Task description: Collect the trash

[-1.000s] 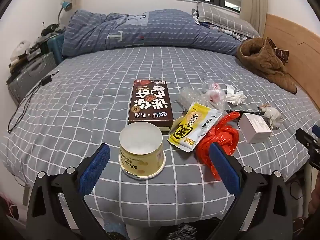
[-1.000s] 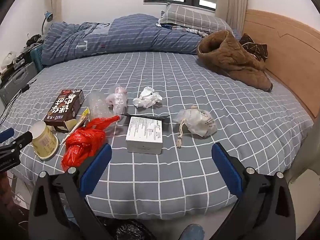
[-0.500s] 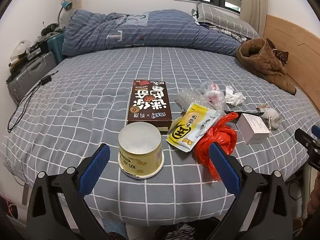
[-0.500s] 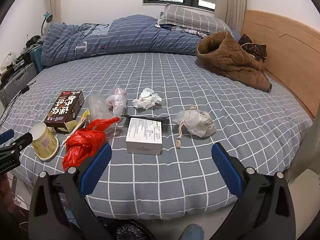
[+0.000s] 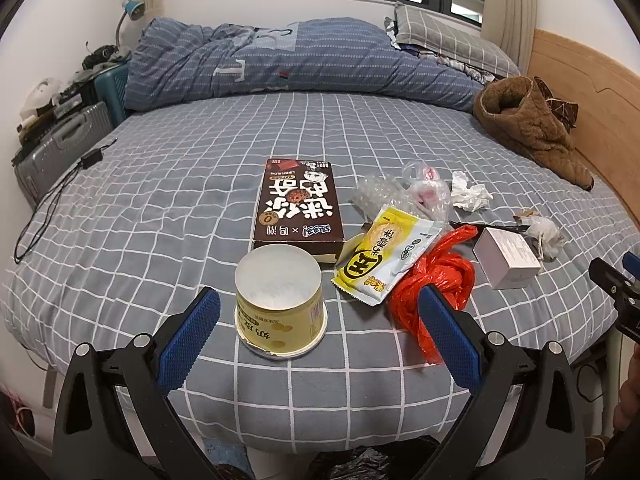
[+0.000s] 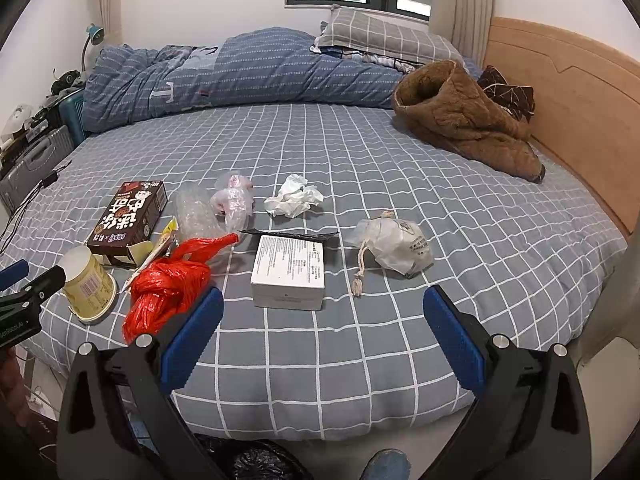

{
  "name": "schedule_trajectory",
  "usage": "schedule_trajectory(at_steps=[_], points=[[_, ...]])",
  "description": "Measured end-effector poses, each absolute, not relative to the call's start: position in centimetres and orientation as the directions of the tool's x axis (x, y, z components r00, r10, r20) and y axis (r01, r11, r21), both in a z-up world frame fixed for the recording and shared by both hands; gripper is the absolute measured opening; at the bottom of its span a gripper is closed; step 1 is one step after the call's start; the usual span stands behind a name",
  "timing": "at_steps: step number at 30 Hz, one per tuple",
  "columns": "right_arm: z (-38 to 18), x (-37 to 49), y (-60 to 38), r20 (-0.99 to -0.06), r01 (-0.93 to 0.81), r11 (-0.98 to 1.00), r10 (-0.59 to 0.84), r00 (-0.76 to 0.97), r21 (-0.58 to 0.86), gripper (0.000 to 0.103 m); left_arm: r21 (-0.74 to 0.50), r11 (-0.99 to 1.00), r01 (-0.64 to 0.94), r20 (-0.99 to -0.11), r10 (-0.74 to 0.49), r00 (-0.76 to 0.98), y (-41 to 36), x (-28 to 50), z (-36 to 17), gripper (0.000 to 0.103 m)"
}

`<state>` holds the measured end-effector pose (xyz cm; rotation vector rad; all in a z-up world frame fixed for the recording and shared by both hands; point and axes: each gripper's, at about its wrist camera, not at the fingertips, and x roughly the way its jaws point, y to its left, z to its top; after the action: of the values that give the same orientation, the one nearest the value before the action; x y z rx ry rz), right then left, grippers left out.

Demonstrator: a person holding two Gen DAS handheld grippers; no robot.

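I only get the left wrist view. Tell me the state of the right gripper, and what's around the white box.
Observer: The right gripper is open with nothing between its fingers. It hovers at the near edge of the bed and faces the white box.
Operator: Describe what's behind that box.
Observer: A flat black strip lies along its far side. I cannot tell whether they touch.
Operator: Now identify the white lump to its right.
Observer: It is a white drawstring pouch, lying apart from the box. Its cord trails toward the near edge.
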<state>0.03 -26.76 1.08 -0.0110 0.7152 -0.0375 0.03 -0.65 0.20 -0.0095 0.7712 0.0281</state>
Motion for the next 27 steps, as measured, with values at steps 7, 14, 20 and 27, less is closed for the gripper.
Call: schedule_trajectory(at_steps=[7,14,20,27], points=[[1.22,-0.08,-26.73,-0.651,0.032,0.999,-0.032,0.759,-0.012,0.096,0.006,1.000,-0.027,-0.694,0.024,0.720,-0.69,-0.12,0.33,0.097],[1.52,-0.27,-26.50,-0.649,0.029,1.000,-0.030,0.760,-0.012,0.096,0.005,1.000,-0.024,-0.693,0.021,0.721,-0.60,-0.33,0.36,0.097],[1.75,-0.48,-26.45,-0.646,0.029,1.000,-0.026,0.763,-0.006,0.096,0.003,1.000,-0.023,-0.693,0.019,0.721,-0.71,-0.31,0.41,0.097],[1.81,-0.70,-26.45,-0.647,0.029,1.000,-0.026,0.762,-0.006,0.096,0.000,1.000,-0.018,-0.695,0.013,0.719,-0.93,-0.68,0.58,0.097]])
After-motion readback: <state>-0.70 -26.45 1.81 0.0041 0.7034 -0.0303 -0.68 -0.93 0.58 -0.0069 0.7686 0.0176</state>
